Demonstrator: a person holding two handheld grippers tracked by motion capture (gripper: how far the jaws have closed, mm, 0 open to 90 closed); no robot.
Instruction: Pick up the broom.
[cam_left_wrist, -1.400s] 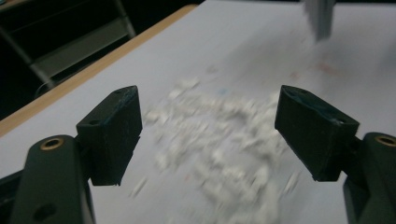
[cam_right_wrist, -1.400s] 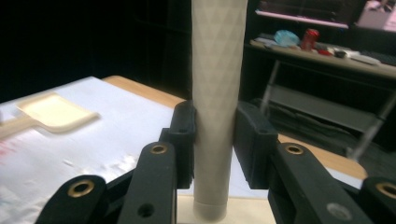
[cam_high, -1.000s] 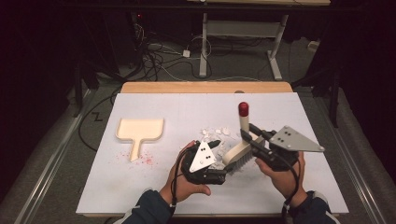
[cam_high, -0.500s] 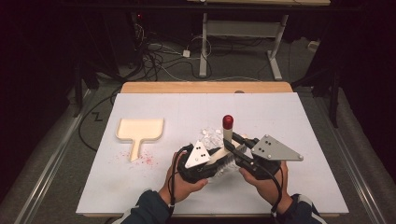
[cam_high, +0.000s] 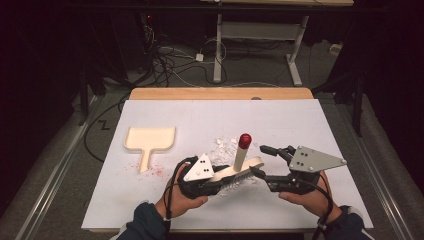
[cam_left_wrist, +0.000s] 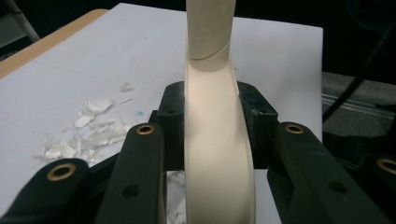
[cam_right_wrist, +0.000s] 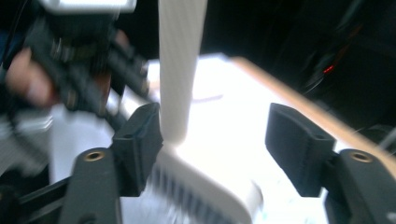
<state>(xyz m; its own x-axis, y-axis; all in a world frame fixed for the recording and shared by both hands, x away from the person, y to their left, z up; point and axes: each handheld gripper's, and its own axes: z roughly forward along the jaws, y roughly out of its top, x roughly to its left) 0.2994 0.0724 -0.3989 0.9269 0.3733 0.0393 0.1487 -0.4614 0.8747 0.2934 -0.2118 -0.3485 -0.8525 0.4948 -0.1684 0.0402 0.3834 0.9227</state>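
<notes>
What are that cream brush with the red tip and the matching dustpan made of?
The cream brush with the red-tipped handle looks like moulded plastic, going by its smooth matte curves; its pale bristles may be synthetic. The flat cream dustpan has the same even colour, so it is likely plastic too.

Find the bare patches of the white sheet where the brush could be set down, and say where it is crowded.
Bare: the white sheet's far strip and right side, and its near-left corner below the dustpan. Crowded: the middle, where white scraps lie by the brush, and the red crumbs beside the dustpan's handle.
</notes>
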